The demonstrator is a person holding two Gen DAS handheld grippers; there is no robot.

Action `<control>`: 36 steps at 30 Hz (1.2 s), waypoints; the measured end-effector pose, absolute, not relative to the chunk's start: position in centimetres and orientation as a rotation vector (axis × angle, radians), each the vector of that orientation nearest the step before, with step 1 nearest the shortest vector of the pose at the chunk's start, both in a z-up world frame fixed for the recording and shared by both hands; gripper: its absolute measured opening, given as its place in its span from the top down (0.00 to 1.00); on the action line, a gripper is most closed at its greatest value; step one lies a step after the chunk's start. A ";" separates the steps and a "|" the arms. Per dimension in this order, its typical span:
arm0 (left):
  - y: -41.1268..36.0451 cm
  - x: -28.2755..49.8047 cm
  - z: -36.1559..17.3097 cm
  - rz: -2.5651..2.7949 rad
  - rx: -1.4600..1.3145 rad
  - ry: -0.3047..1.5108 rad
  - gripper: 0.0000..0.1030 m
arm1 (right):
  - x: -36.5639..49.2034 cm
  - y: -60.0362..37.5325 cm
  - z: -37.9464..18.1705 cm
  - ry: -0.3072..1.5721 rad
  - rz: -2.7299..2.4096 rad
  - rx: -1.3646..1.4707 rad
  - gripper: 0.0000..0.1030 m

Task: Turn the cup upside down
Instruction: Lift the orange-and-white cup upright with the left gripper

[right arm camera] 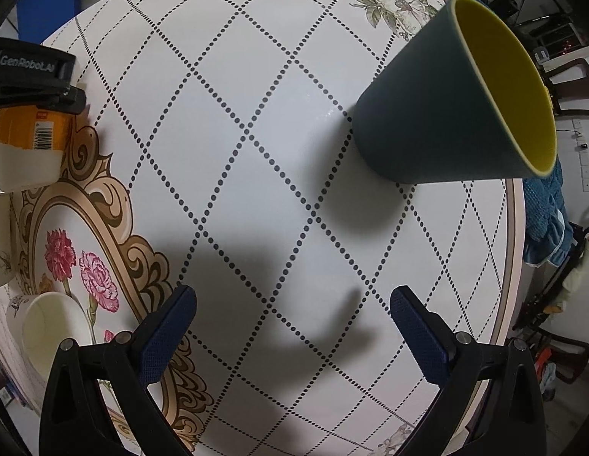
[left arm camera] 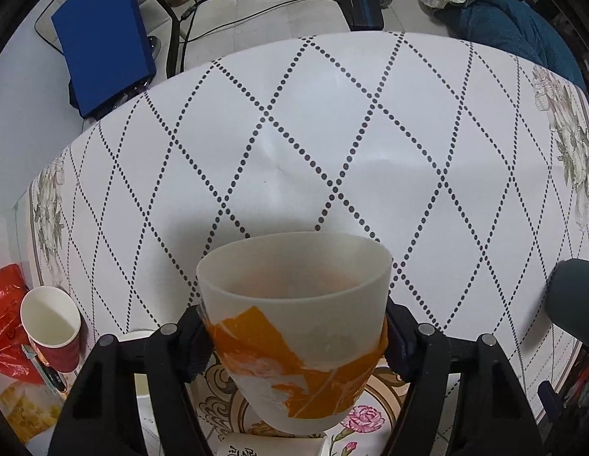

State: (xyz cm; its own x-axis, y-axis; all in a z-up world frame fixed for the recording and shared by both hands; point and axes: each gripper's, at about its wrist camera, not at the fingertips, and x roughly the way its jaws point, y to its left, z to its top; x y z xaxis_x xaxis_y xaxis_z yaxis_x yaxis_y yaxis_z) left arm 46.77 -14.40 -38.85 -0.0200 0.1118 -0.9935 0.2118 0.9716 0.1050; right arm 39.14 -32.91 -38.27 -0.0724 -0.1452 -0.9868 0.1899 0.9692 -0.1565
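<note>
Left tongs (left arm camera: pixel 294 345) clenched on white cup with orange label (left arm camera: pixel 294 326), mouth up, above surface (left arm camera: pixel 332 121). Right tongs (right arm camera: pixel 292 336) released; dark green cup (right arm camera: pixel 446 114) upright near far right edge.

1. Our right gripper (right arm camera: pixel 292 336) hangs over the table (right arm camera: pixel 233 121) with its fingers spread wide, nothing between them.
2. A dark green cup (right arm camera: pixel 427 114) with a yellow inside stands mouth-up ahead, right of centre.
3. Far left, the left gripper (right arm camera: pixel 32 76) clamps a white-and-orange cup (right arm camera: pixel 28 148).
4. A white paper cup (right arm camera: pixel 51 326) sits bottom left.
</note>
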 end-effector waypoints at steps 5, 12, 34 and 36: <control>-14.2 45.9 -37.5 -0.094 0.238 1.579 0.32 | 37.6 -32.5 -39.0 1.612 -0.284 0.030 0.00; -12.9 43.0 -34.3 -0.113 0.197 1.560 0.32 | 34.9 -33.5 -36.4 1.590 -0.284 0.021 0.00; -6.0 27.7 -26.6 -0.202 0.117 1.535 0.32 | 20.9 -26.2 -31.8 1.580 -0.243 0.069 0.00; -4.8 25.4 -27.4 -0.195 0.103 1.564 0.32 | 19.1 -25.1 -31.7 1.587 -0.228 0.065 0.00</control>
